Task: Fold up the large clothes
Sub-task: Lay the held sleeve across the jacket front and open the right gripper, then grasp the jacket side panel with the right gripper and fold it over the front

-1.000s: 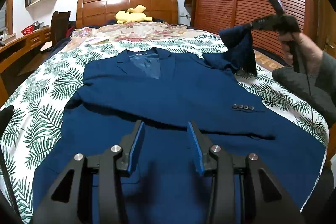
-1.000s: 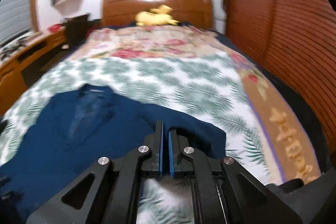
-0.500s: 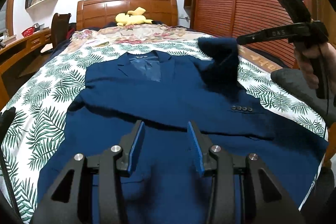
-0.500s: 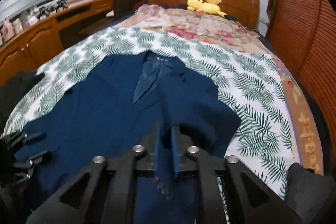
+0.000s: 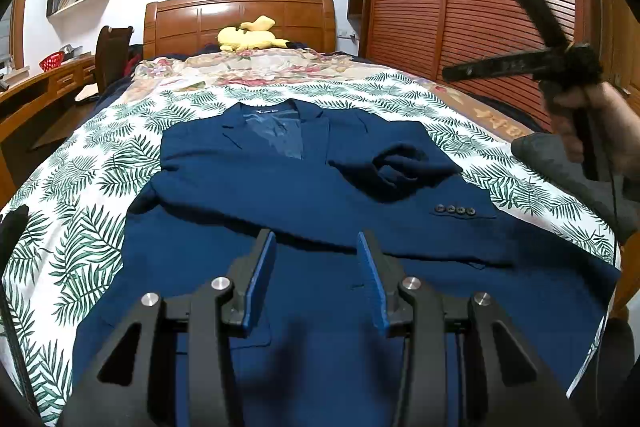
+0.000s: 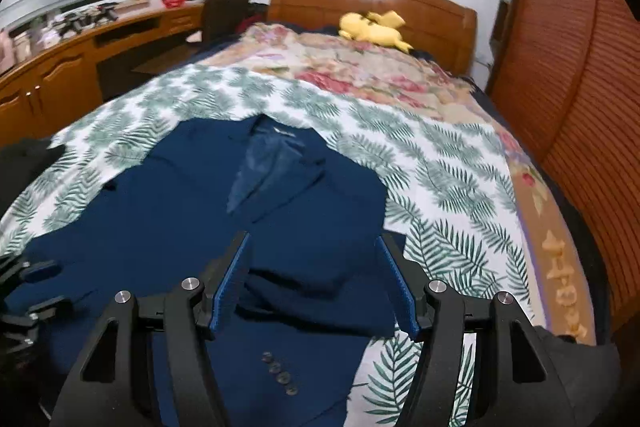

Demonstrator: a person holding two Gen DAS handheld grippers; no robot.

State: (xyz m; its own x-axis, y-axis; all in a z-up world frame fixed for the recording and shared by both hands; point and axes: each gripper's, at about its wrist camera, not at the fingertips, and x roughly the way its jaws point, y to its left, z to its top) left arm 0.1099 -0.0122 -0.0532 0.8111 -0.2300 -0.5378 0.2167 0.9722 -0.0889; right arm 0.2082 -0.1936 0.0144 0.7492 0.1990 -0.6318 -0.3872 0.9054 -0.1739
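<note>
While jaws [image 6: 316, 267] have just opened, jacket [image 6: 192, 211] lies apparently beneath.

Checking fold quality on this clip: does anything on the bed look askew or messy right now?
Yes. The right sleeve of the dark blue suit jacket lies in a crumpled, curled bunch over the chest instead of flat. The other sleeve, with its four cuff buttons, lies smoothly across. The right gripper has just been opening its jaws; nothing is between them.
</note>
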